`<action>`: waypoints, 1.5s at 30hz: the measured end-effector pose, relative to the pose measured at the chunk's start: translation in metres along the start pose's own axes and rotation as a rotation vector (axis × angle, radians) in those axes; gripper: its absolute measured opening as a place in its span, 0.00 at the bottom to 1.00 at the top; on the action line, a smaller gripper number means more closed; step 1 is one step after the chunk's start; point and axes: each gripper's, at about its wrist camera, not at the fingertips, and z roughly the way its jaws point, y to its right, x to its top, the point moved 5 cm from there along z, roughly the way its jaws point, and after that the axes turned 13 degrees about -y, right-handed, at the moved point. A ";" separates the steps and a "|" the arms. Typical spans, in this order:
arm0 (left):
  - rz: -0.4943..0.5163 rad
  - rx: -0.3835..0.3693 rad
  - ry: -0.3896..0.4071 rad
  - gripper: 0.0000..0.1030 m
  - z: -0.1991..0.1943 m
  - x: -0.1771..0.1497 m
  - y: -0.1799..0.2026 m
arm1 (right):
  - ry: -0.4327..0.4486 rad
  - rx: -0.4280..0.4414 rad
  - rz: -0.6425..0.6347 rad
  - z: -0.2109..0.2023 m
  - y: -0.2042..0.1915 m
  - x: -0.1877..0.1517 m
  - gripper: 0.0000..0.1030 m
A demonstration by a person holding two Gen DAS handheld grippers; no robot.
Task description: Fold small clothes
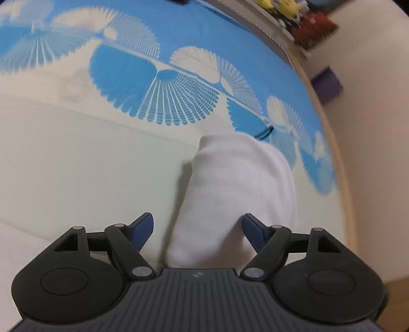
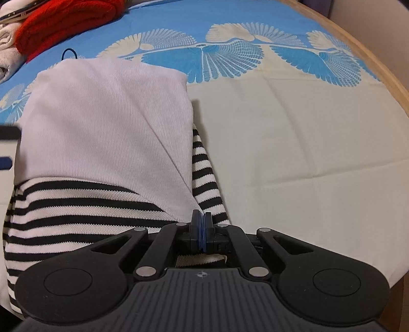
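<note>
A small white ribbed garment (image 2: 107, 122) with a black-and-white striped part (image 2: 76, 212) lies on the cloth-covered table in the right wrist view. My right gripper (image 2: 202, 222) is shut on the garment's near corner, where a white fold runs up from the pads. In the left wrist view the white fabric (image 1: 237, 191) lies between and beyond the fingers of my left gripper (image 1: 198, 224), which is open. Its blue pads (image 1: 143, 229) stand apart on either side of the cloth without pinching it.
A blue and cream patterned cloth (image 2: 281, 122) covers the round wooden table, whose edge (image 2: 393, 76) curves at the right. A red knit garment (image 2: 64, 20) and pale folded cloth (image 2: 7, 51) lie at the far left. A dark hair tie (image 2: 70, 53) lies by the white garment.
</note>
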 end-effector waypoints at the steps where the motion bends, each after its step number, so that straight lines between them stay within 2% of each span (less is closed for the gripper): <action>1: -0.018 -0.015 -0.011 0.82 0.006 0.004 -0.002 | -0.003 -0.004 -0.002 0.001 0.000 0.001 0.00; 4: -0.018 -0.036 -0.040 0.82 0.032 0.008 -0.004 | -0.015 -0.020 -0.006 0.004 -0.003 0.002 0.00; 5: -0.018 -0.037 -0.054 0.80 0.041 0.006 -0.006 | -0.021 -0.028 -0.009 0.005 -0.005 0.002 0.00; 7: -0.013 -0.053 -0.054 0.66 0.049 0.000 -0.008 | -0.033 -0.045 -0.015 0.007 -0.008 0.003 0.00; 10: 0.065 -0.027 -0.038 0.41 0.042 -0.001 -0.001 | -0.046 -0.077 -0.018 0.008 -0.014 0.005 0.00; 11: 0.088 -0.022 -0.031 0.38 0.035 -0.001 0.001 | -0.049 -0.086 -0.012 0.008 -0.017 0.006 0.00; 14: 0.161 0.000 0.045 0.36 -0.002 0.004 0.006 | -0.038 -0.057 0.034 0.004 -0.027 0.010 0.00; 17: 0.178 0.060 0.156 0.36 -0.054 0.015 -0.013 | 0.001 0.076 0.058 -0.009 -0.053 0.014 0.00; 21: 0.107 0.169 0.262 0.43 -0.115 0.035 -0.071 | 0.079 0.241 -0.004 -0.031 -0.110 0.018 0.00; 23: 0.069 0.245 0.353 0.43 -0.150 0.038 -0.101 | 0.096 0.286 -0.038 -0.037 -0.136 0.019 0.00; 24: 0.065 0.257 0.365 0.43 -0.161 0.039 -0.108 | 0.096 0.286 -0.060 -0.036 -0.147 0.020 0.00; 26: 0.067 0.225 0.352 0.43 -0.183 0.030 -0.121 | 0.079 0.288 -0.091 -0.033 -0.162 0.020 0.00; 28: 0.120 0.223 0.310 0.44 -0.196 0.015 -0.119 | 0.076 0.219 -0.110 -0.030 -0.168 0.021 0.00; 31: 0.217 0.328 0.233 0.45 -0.204 -0.010 -0.108 | 0.059 0.250 -0.086 -0.029 -0.166 0.026 0.00; 32: 0.247 0.330 0.209 0.45 -0.202 -0.020 -0.104 | 0.061 0.261 -0.095 -0.030 -0.167 0.028 0.00; 34: 0.300 0.286 0.154 0.45 -0.188 -0.039 -0.100 | 0.076 0.256 -0.101 -0.032 -0.171 0.026 0.02; 36: 0.341 0.240 0.116 0.45 -0.158 -0.057 -0.102 | 0.083 0.267 -0.082 -0.035 -0.171 0.025 0.06; 37: 0.344 0.248 0.063 0.45 -0.136 -0.062 -0.109 | 0.090 0.292 -0.065 -0.039 -0.172 0.024 0.07; 38: 0.319 0.331 -0.061 0.44 -0.108 -0.065 -0.120 | 0.093 0.331 -0.052 -0.042 -0.172 0.024 0.07; 39: 0.294 0.407 -0.124 0.45 -0.089 -0.065 -0.132 | 0.090 0.372 -0.053 -0.044 -0.174 0.024 0.10; 40: 0.284 0.456 -0.152 0.46 -0.078 -0.063 -0.139 | 0.080 0.398 -0.065 -0.045 -0.178 0.024 0.14; 42: 0.270 0.445 -0.151 0.47 -0.076 -0.056 -0.141 | 0.045 0.387 -0.125 -0.041 -0.185 0.021 0.22; 43: 0.234 0.419 -0.139 0.46 -0.080 -0.051 -0.143 | 0.020 0.355 -0.157 -0.036 -0.189 0.018 0.29; 45: 0.186 0.389 -0.112 0.46 -0.089 -0.046 -0.147 | -0.058 0.269 -0.217 -0.018 -0.193 0.012 0.31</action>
